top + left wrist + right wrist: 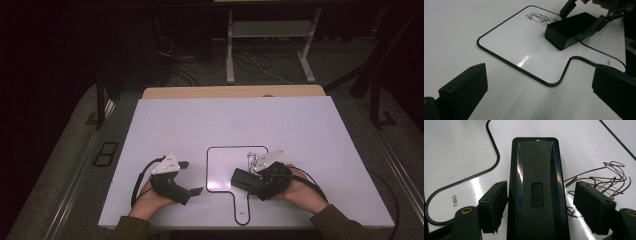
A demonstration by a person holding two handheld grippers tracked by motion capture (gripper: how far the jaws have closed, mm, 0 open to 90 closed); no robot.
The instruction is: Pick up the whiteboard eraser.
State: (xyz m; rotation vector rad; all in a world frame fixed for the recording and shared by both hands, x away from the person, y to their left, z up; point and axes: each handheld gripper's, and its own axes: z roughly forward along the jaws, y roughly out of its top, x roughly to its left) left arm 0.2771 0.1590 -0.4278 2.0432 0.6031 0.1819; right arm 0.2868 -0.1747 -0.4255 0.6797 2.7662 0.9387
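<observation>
A small whiteboard (pixel 222 165) (pixel 524 42) (pixel 584 147) with a black rim and a short handle lies on the white table (pixel 200 120). A dark scribble (pixel 252 157) (pixel 539 17) (pixel 606 177) marks its far right corner. A black eraser (pixel 242 180) (pixel 570 27) (pixel 537 170) rests on the board beside the scribble. My right gripper (pixel 246 179) (pixel 581 18) (pixel 537 197) straddles the eraser: one pad sits against its side, the other stands a little off it. My left gripper (pixel 191 177) (pixel 540 80) is wide open over the table, just left of the board, with nothing between its fingers.
A wooden board edge (pixel 230 92) shows behind the table. Beyond it stand white desk legs (pixel 230 50) and loose cables (pixel 175 62) on the dark floor. Bare white tabletop stretches past the whiteboard.
</observation>
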